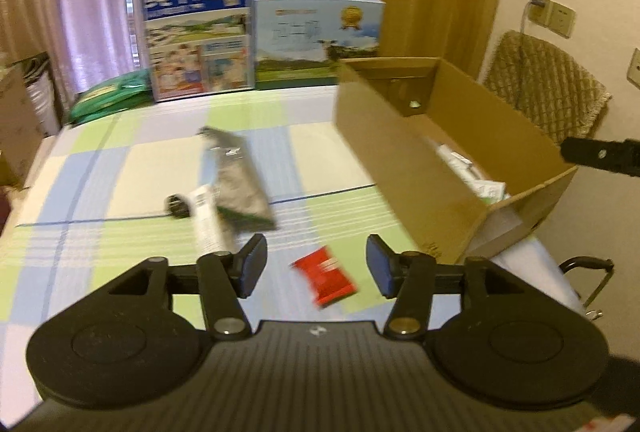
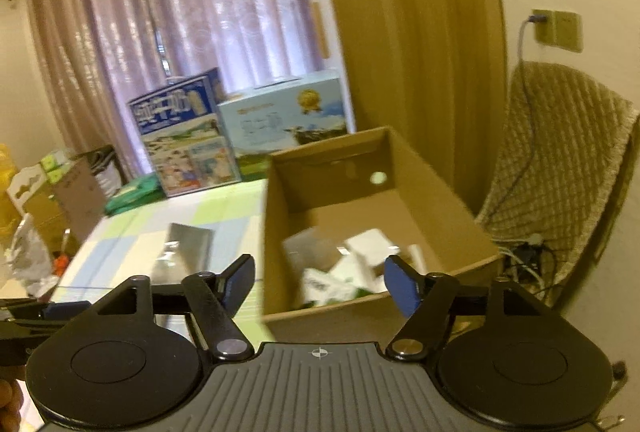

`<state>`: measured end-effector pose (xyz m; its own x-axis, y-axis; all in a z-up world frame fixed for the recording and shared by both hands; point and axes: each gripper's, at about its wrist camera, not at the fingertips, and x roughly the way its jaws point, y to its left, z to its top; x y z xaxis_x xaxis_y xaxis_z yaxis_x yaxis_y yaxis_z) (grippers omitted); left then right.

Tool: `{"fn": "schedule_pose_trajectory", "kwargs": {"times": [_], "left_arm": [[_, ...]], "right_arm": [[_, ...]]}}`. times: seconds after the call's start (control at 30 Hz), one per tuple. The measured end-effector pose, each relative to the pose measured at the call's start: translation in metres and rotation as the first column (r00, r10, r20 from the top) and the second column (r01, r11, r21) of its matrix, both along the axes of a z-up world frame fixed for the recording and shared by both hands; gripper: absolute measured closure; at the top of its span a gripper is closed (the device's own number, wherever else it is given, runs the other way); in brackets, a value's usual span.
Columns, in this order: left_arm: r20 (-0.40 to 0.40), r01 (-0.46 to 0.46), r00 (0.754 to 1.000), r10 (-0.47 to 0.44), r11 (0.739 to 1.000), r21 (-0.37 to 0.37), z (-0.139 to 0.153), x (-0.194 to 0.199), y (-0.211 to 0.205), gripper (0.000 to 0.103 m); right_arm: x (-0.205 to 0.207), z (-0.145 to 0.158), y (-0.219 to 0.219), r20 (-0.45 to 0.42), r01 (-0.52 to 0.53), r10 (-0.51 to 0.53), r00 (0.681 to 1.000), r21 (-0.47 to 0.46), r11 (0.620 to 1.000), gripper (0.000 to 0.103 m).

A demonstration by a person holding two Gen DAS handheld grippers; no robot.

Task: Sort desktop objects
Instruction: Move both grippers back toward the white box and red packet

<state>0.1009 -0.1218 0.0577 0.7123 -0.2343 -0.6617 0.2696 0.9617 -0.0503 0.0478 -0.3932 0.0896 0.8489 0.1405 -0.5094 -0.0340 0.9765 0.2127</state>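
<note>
My left gripper (image 1: 316, 266) is open above the checked tablecloth (image 1: 132, 167), and a red packet (image 1: 326, 276) lies on the cloth between its fingers, untouched. Further off lie a grey-green pouch (image 1: 236, 177) and a white tube (image 1: 208, 220) with a black cap. The open cardboard box (image 1: 404, 167) stands at the right of the table. My right gripper (image 2: 320, 282) hangs open and empty over the near edge of that cardboard box (image 2: 440, 199), which holds several white and green packets (image 2: 344, 274). The silver pouch (image 2: 184, 252) shows left of the box.
Two printed milk cartons (image 1: 198, 31) (image 1: 316, 35) and a green bag (image 1: 108, 97) stand along the table's far edge before purple curtains. A chair with a quilted cover (image 1: 548, 91) sits right of the box. Boxes and bags (image 2: 44, 207) crowd the floor left of the table.
</note>
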Motion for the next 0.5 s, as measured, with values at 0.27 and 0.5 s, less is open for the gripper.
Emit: {"fn": "schedule_pose_trajectory", "kwargs": {"times": [0.27, 0.5], "left_arm": [[0.016, -0.087, 0.996, 0.086, 0.994, 0.060, 0.000, -0.031, 0.061, 0.030], [-0.002, -0.130, 0.991, 0.131, 0.989, 0.065, -0.008, -0.042, 0.090, 0.018]], "right_arm": [[-0.010, 0.003, 0.058, 0.001, -0.085, 0.085, 0.996, 0.010, 0.996, 0.009], [-0.015, -0.009, 0.093, -0.032, -0.146, 0.146, 0.989, -0.013, 0.989, 0.003]]}}
